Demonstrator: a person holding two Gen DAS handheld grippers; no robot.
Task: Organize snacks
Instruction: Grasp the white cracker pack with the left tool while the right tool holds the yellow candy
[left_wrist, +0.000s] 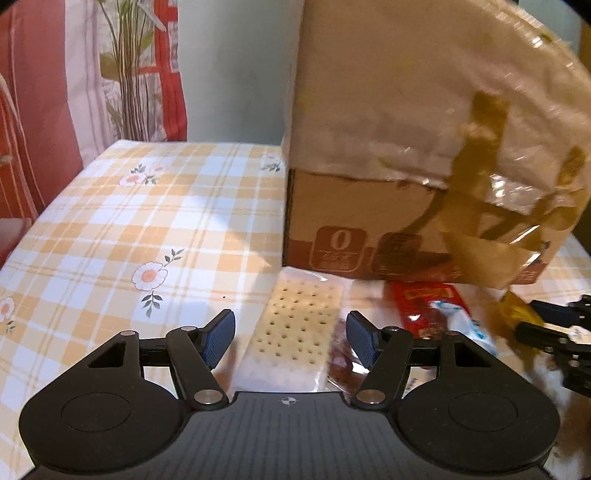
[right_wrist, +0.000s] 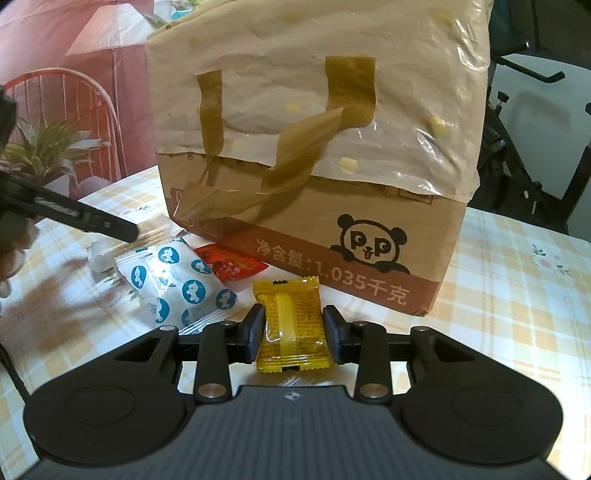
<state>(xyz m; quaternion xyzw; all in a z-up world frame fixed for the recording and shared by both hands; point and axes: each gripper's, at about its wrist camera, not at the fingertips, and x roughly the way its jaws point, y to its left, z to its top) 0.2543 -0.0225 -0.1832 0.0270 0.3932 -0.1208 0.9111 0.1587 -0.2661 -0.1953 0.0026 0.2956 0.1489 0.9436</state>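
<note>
In the left wrist view my left gripper (left_wrist: 291, 338) is open, its blue pads standing on either side of a clear-wrapped cracker pack (left_wrist: 295, 332) that lies flat on the tablecloth. A small brown snack pack (left_wrist: 345, 363) lies beside the right pad. In the right wrist view my right gripper (right_wrist: 291, 328) is shut on a yellow snack packet (right_wrist: 290, 321), a pad pressed on each side. A white packet with blue dots (right_wrist: 177, 284) and a red packet (right_wrist: 229, 264) lie to its left. One finger of the left gripper (right_wrist: 92, 221) reaches over the cracker pack (right_wrist: 147, 236).
A tall cardboard box (right_wrist: 369, 258) lined with a beige plastic bag (right_wrist: 314, 110) with loose brown handles stands just behind the snacks. The checked tablecloth (left_wrist: 147, 221) stretches to the left. Curtains and a plant stand behind; black equipment at the far right.
</note>
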